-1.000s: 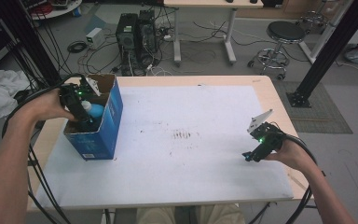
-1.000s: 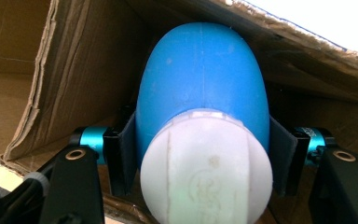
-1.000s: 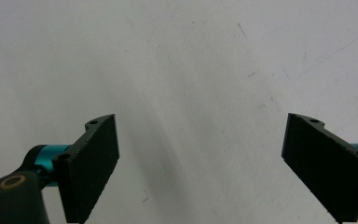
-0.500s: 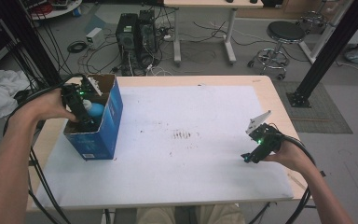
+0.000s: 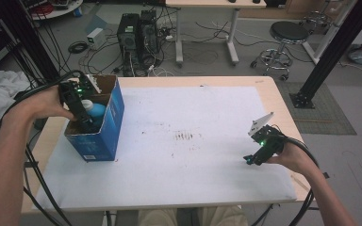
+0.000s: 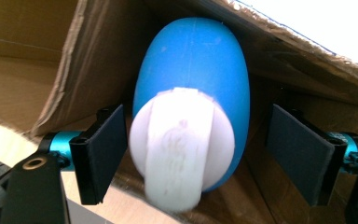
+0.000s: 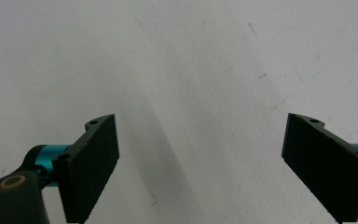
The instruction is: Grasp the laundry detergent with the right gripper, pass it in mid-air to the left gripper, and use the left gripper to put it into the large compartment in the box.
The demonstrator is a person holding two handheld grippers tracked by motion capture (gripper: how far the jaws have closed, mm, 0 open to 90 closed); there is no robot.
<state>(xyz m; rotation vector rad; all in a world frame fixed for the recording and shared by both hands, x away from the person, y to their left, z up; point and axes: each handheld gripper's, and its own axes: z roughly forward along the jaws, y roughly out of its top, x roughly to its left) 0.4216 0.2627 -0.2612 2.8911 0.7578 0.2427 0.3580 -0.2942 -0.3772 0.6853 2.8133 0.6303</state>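
Obs.: your left gripper (image 5: 81, 117) is down inside the blue cardboard box (image 5: 107, 134), which sits at the table's (image 5: 193, 188) left edge. The blue bottle (image 6: 193, 79) with the white cap (image 6: 179, 147) is in that box.

Relation that matters: in the left gripper view the bottle lies straight ahead of the claw, between the two black pads (image 6: 103, 147). Its long axis runs away from the camera, cap end nearest you, body deeper toward the box's brown inner wall. So the jaws straddle the cap end across the bottle's width, not along its length.

Claw state, left: jaws apart, one on each side of the cap. The near-left pad looks just beside the cap's edge; the other stands clear with a visible gap. Not clamped.

Judgement: the closing stroke would land on the cap and shoulder, not on the fatter body. The rounded body may roll within the box as the pads meet it, so centre it first.

Right gripper (image 5: 259, 153): well apart from the box, at the table's right side, jaws wide apart over bare white surface, holding nothing. Your left hand is plainly the nearer one.
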